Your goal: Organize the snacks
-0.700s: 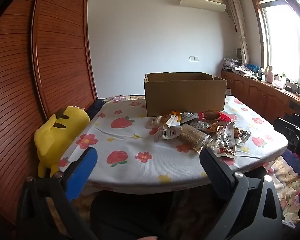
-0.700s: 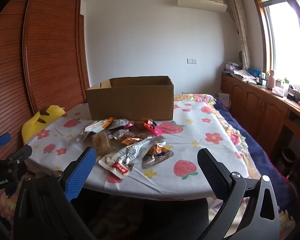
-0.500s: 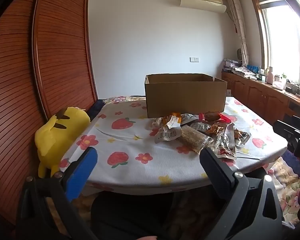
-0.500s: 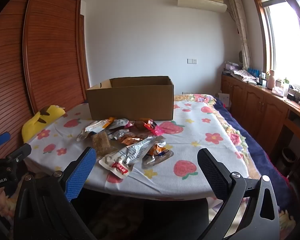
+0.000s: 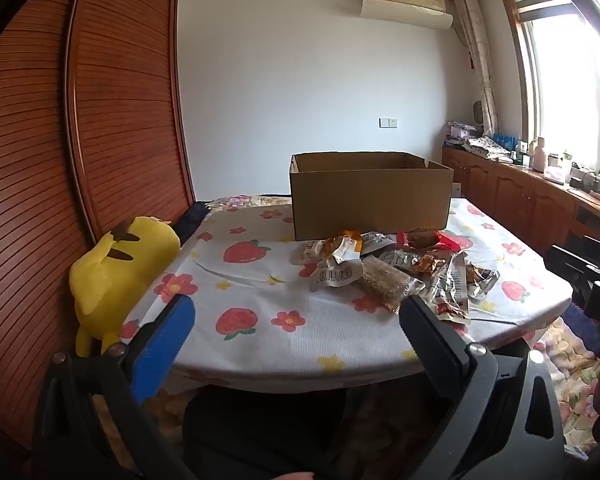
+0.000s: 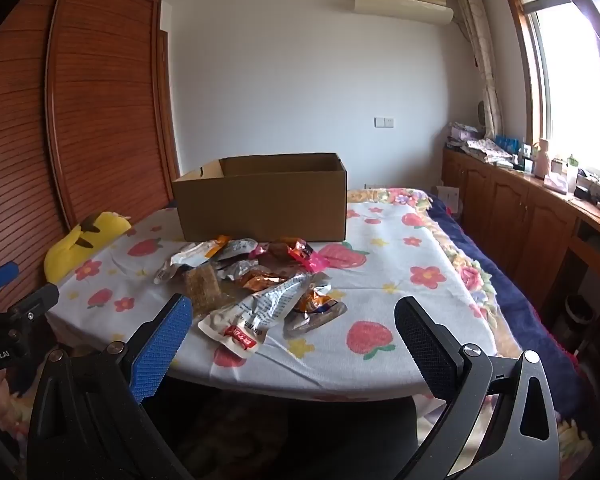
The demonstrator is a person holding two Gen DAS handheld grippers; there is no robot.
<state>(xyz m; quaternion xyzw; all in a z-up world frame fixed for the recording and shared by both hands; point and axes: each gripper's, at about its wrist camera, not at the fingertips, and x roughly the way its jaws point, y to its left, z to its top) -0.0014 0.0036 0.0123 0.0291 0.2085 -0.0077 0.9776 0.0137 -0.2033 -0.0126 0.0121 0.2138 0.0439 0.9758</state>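
A pile of snack packets (image 5: 396, 268) lies on the strawberry-print table (image 5: 260, 292), in front of an open cardboard box (image 5: 370, 196). The pile (image 6: 260, 280) and box (image 6: 264, 198) also show in the right wrist view, with a long silver pouch (image 6: 256, 312) nearest. My left gripper (image 5: 296, 312) is open and empty, held before the table's front edge. My right gripper (image 6: 292, 312) is open and empty, also short of the table edge.
A yellow plush toy (image 5: 116, 276) leans at the table's left side against a wooden slatted wardrobe (image 5: 80, 160). Wooden cabinets (image 6: 532, 216) with clutter run under the window at right. A bed with floral bedding (image 6: 480, 272) lies right of the table.
The left gripper's view has tilted slightly, the box and snacks sitting a little lower in frame. The right gripper has barely moved. Both stay open.
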